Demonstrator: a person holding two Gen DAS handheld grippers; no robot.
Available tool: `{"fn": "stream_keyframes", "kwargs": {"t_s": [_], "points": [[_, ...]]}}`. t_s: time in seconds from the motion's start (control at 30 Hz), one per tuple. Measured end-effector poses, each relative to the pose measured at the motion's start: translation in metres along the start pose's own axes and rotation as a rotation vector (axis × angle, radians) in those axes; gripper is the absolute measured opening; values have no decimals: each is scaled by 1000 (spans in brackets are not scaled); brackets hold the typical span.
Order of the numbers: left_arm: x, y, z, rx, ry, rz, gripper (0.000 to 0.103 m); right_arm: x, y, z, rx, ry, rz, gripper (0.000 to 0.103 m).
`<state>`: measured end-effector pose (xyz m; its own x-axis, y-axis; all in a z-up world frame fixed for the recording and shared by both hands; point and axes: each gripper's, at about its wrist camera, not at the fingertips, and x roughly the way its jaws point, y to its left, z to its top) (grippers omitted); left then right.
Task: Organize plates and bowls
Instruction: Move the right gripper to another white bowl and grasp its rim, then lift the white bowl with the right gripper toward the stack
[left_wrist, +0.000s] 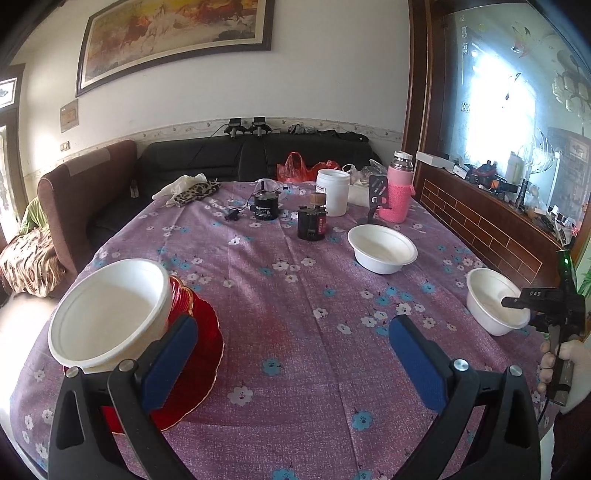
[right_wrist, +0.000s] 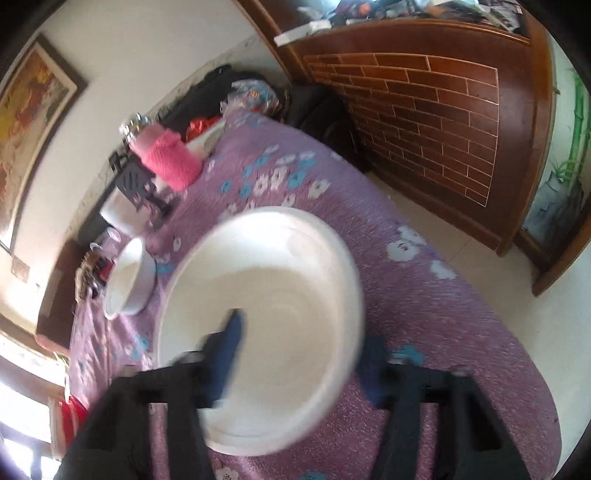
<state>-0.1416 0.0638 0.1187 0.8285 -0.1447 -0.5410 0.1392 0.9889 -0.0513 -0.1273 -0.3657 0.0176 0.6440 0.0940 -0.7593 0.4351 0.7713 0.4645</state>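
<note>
A white bowl (left_wrist: 107, 314) sits on stacked red plates (left_wrist: 199, 369) at the table's near left. My left gripper (left_wrist: 291, 354) is open and empty just right of them. A second white bowl (left_wrist: 382, 248) stands mid-right. A third white bowl (left_wrist: 495, 301) (right_wrist: 266, 317) stands at the right edge. My right gripper (right_wrist: 301, 354) (left_wrist: 517, 302) straddles its near rim, one blue pad (right_wrist: 231, 343) inside and the other outside. The jaws stand wide apart; the view is blurred. The second bowl also shows in the right wrist view (right_wrist: 129, 277).
On the purple flowered tablecloth (left_wrist: 295, 295) at the far end stand a white jar (left_wrist: 332, 192), a pink bottle (left_wrist: 399, 188), a black phone stand (left_wrist: 376, 203) and two small black devices (left_wrist: 312, 223). A sofa (left_wrist: 92, 192) lies behind; a wooden cabinet (left_wrist: 480, 221) is to the right.
</note>
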Motion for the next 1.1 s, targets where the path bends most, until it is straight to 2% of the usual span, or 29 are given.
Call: {"fn": "stream_keyframes", "kwargs": {"t_s": [0.17,0.27,0.4,0.63,0.8,1.1], "points": [[9,-2,-1,-10,35,-28,103,3,8,-8,1,36,86,25],[14,-5,-2,-19,62,-56,103,3,18,-13,-20,72,149,24],[20,-6,-5,-32,91,-87,103,18,41,-30,-47,193,269,23],[25,2,-6,-75,125,-112,103,37,109,-82,-235,341,359,22],[36,4,-6,-96,160,-136,103,27,140,-101,-377,314,321,24],[94,-11,1,-125,291,-177,103,25,132,-97,-353,287,283,24]]}}
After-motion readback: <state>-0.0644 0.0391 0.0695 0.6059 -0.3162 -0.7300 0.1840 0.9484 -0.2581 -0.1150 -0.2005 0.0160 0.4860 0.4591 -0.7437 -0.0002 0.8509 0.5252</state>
